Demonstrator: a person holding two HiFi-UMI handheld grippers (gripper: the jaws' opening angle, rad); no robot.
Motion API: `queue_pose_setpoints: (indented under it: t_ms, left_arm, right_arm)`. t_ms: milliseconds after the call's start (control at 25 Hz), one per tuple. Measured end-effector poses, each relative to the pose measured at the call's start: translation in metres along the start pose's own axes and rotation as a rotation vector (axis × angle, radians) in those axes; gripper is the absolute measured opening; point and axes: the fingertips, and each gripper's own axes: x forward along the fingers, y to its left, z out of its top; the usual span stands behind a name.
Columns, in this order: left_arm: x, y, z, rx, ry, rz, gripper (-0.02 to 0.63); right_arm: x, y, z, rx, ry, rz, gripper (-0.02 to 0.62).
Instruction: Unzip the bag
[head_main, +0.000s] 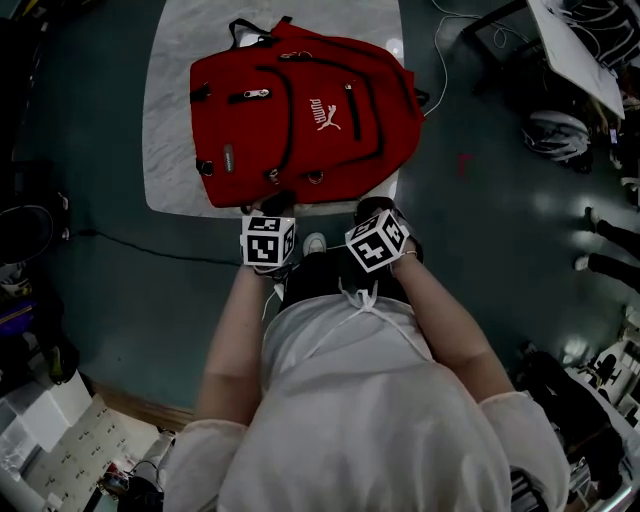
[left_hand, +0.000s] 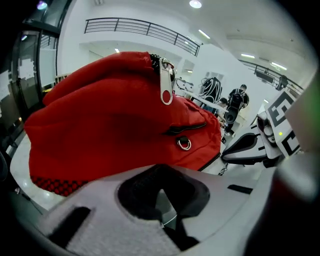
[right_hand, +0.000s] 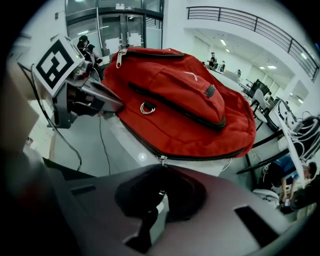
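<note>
A red backpack (head_main: 305, 110) lies flat on a pale marble table (head_main: 170, 120), with all its zippers closed. Both grippers hover at the table's near edge, just short of the bag's bottom. My left gripper (head_main: 272, 212) has its jaws together and nothing between them. It faces the bag (left_hand: 110, 125), where a silver zipper pull (left_hand: 166, 85) hangs at the top and a metal ring (left_hand: 184, 144) sits lower. My right gripper (head_main: 372, 212) is shut too. Just beyond its jaws (right_hand: 159, 192), a small zipper pull (right_hand: 161, 160) sits on the bag's (right_hand: 185, 105) lower seam, and nothing is gripped.
The table stands on a dark teal floor with a black cable (head_main: 140, 245) running at the left. Desks, wires and a helmet (head_main: 555, 135) crowd the upper right, where someone's feet (head_main: 590, 262) show. Boxes lie at the lower left (head_main: 60, 440).
</note>
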Motion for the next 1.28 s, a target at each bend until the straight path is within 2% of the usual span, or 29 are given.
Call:
queue_pose_setpoints:
  t_ms: [240, 480, 720, 920, 1280]
  left_arm:
    - [0.005, -0.002, -0.008, 0.107, 0.000, 0.117, 0.020]
    - [-0.001, 0.000, 0.000, 0.077, 0.018, 0.159, 0.020]
    - [0.001, 0.001, -0.002, 0.057, 0.035, 0.201, 0.020]
    - [0.004, 0.003, -0.005, 0.050, 0.050, 0.236, 0.020]
    - [0.002, 0.004, -0.003, 0.003, 0.032, 0.286, 0.020]
  right_arm:
    - [-0.002, -0.023, -0.016, -0.036, 0.021, 0.001, 0.028]
    - [-0.005, -0.061, -0.030, -0.084, 0.028, -0.028, 0.028]
    - [-0.001, -0.091, -0.039, -0.073, 0.031, -0.034, 0.028]
    - [0.004, -0.113, -0.041, -0.111, 0.031, -0.046, 0.028]
    - [0.006, -0.160, -0.039, -0.161, 0.045, -0.074, 0.028]
